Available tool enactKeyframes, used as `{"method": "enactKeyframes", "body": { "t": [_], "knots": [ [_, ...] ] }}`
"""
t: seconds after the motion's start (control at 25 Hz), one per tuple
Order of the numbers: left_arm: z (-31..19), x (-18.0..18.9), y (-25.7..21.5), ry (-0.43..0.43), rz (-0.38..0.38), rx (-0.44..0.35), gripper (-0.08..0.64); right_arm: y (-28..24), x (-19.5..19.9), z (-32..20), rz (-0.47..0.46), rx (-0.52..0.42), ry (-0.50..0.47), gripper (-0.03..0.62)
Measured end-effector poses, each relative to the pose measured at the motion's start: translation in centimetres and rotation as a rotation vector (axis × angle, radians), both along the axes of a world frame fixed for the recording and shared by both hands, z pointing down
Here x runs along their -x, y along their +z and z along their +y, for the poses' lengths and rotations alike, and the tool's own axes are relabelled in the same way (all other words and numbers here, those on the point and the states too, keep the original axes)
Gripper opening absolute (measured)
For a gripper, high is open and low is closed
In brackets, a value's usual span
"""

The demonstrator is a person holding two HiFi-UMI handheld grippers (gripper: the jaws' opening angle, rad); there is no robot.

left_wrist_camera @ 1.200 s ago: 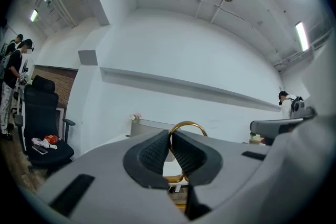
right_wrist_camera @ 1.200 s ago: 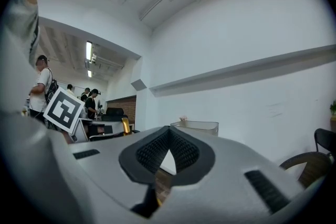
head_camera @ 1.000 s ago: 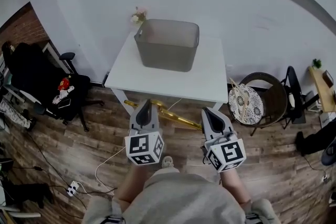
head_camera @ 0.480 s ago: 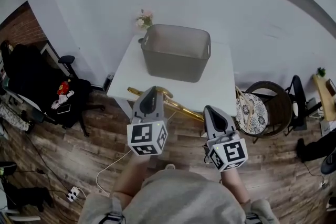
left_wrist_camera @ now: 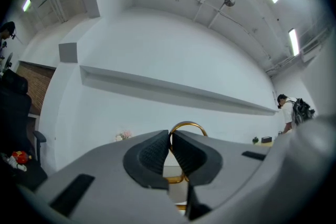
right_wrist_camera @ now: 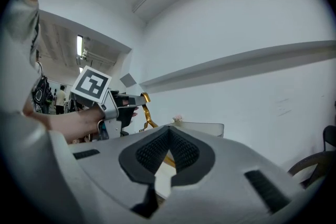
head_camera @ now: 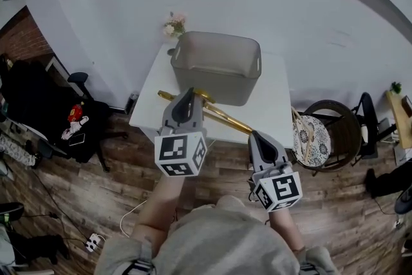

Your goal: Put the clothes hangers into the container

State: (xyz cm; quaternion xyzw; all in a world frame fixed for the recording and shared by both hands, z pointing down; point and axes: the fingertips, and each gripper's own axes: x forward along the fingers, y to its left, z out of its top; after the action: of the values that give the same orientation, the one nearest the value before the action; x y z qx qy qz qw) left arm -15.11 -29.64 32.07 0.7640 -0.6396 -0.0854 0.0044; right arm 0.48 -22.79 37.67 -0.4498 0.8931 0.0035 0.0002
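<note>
**mo:** Left tool [head_camera: 188, 93] is pinched shut on the gold hanger [head_camera: 226, 118], right at the hook. In its own view the pads [left_wrist_camera: 152, 152] meet and the hook [left_wrist_camera: 187, 125] pokes up just above them.

**kit:** And the right tool [head_camera: 258, 137]?

**mo:** Closed too, on the hanger's other end. In its view the hanger [right_wrist_camera: 169, 160] shows in the little gap below the pads. At mid-left of that frame you can see the left tool [right_wrist_camera: 137, 104] holding the hook, with a bare hand [right_wrist_camera: 73, 122] behind it.

**kit:** So where's the hanger overall?

**mo:** Centre of the head view, slanting from upper left down to lower right, held up between the two tools. It's over the near edge of the white desk [head_camera: 275, 106], just in front of the grey container [head_camera: 215, 64], not in it. The left tool sits further up the frame, nearer the container than the right one.

**kit:** Anything else around?

**mo:** A small bunch of flowers [head_camera: 172, 26] is at the desk's back left corner, beside the container. There's a chair [head_camera: 315, 132] with a round patterned cushion right of the desk, and a black office chair [head_camera: 90, 116] at the left. Wood floor [head_camera: 96, 190] under everything.
</note>
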Motion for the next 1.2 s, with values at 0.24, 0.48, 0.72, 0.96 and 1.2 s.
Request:
{"method": "enactKeyframes", "body": {
  "t": [0.24,0.48,0.72,0.96,1.2],
  "knots": [
    [-3.8,-0.6,-2.3,0.018,0.001,-0.045,0.021,0.9,0.2,-2.3,-0.004,0.027,0.003,0.0],
    [-8.4,-1.6,-3.5,0.029,-0.007,-0.067,0.021,0.9,-0.3,-6.8,-0.016,0.016,-0.002,0.0],
    [-12.9,-2.1,-3.8,0.02,0.005,-0.067,0.021,-0.1,-0.5,-11.9,-0.027,-0.004,-0.022,0.0],
    [-16.8,-1.5,-2.7,-0.025,0.022,-0.04,0.021,-0.2,0.0,-15.9,-0.026,-0.001,-0.063,0.0],
    [-19.2,0.0,-1.1,-0.062,0.043,-0.003,0.021,-0.1,0.9,-18.7,-0.018,0.003,-0.092,0.0]
  ]
}}
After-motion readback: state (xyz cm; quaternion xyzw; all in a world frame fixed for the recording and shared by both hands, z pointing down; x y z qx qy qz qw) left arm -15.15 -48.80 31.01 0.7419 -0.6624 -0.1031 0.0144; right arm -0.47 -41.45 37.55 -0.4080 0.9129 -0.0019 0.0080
